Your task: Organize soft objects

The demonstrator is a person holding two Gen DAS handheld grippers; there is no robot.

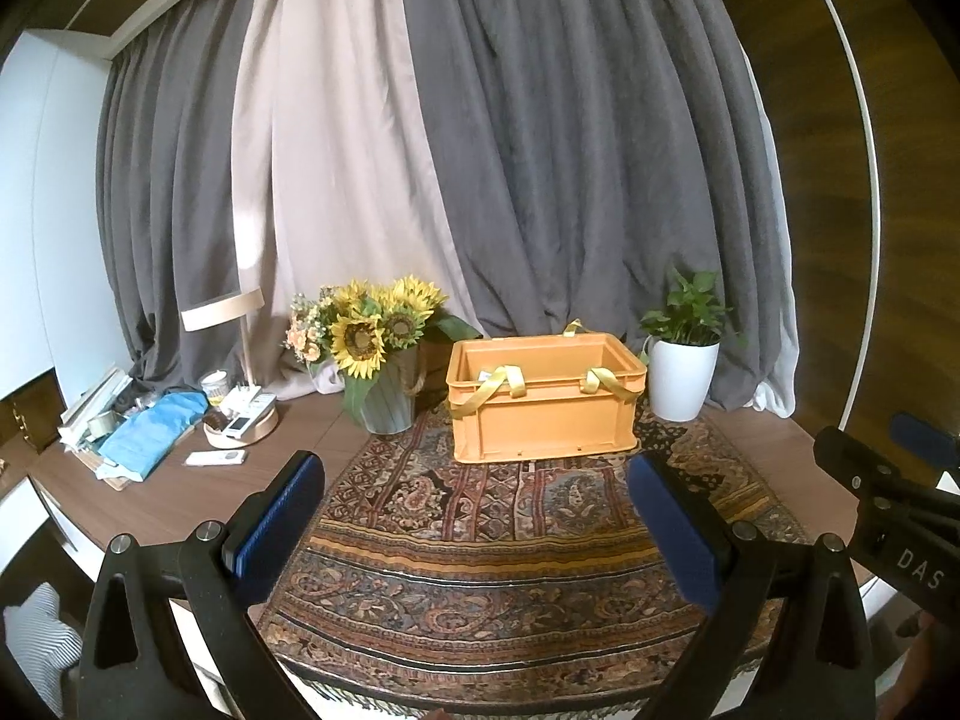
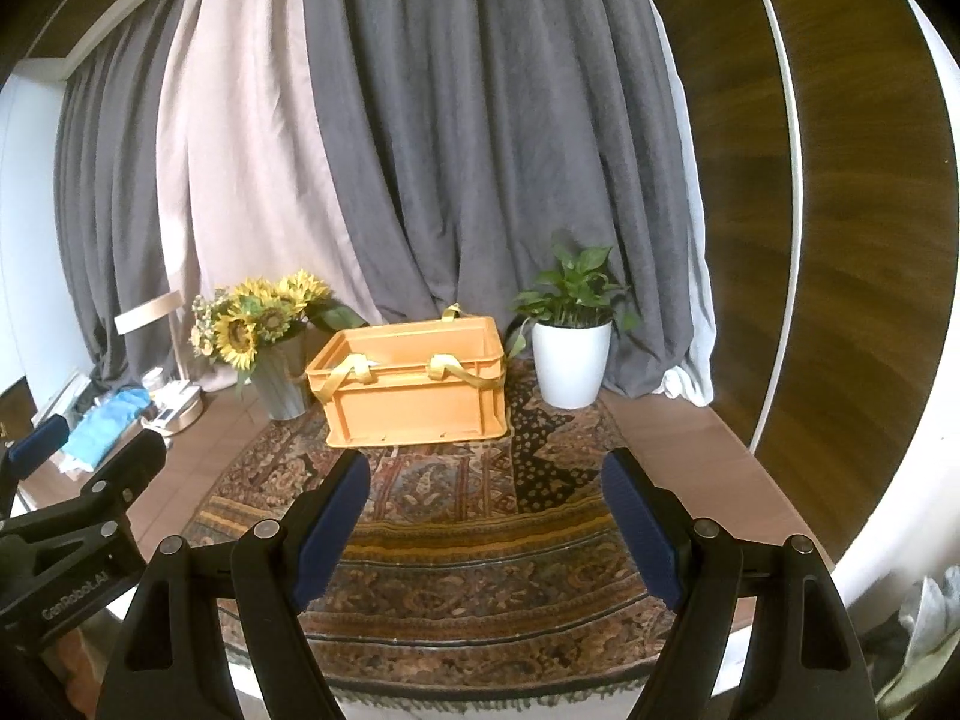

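An orange plastic crate (image 1: 543, 414) (image 2: 414, 402) stands on a patterned rug (image 1: 516, 546) (image 2: 456, 540) at the table's far middle. Yellow straps (image 1: 501, 387) (image 2: 351, 375) of something soft hang over its front rim; the rest lies hidden inside. My left gripper (image 1: 477, 474) is open and empty, held above the rug in front of the crate. My right gripper (image 2: 486, 468) is also open and empty, beside it on the right. The right gripper shows at the right edge of the left wrist view (image 1: 888, 480).
A vase of sunflowers (image 1: 375, 354) (image 2: 264, 330) stands left of the crate. A potted plant in a white pot (image 1: 681, 360) (image 2: 570, 348) stands to its right. A lamp and clutter with blue cloth (image 1: 159, 429) lie far left. Grey curtains (image 1: 570, 150) hang behind.
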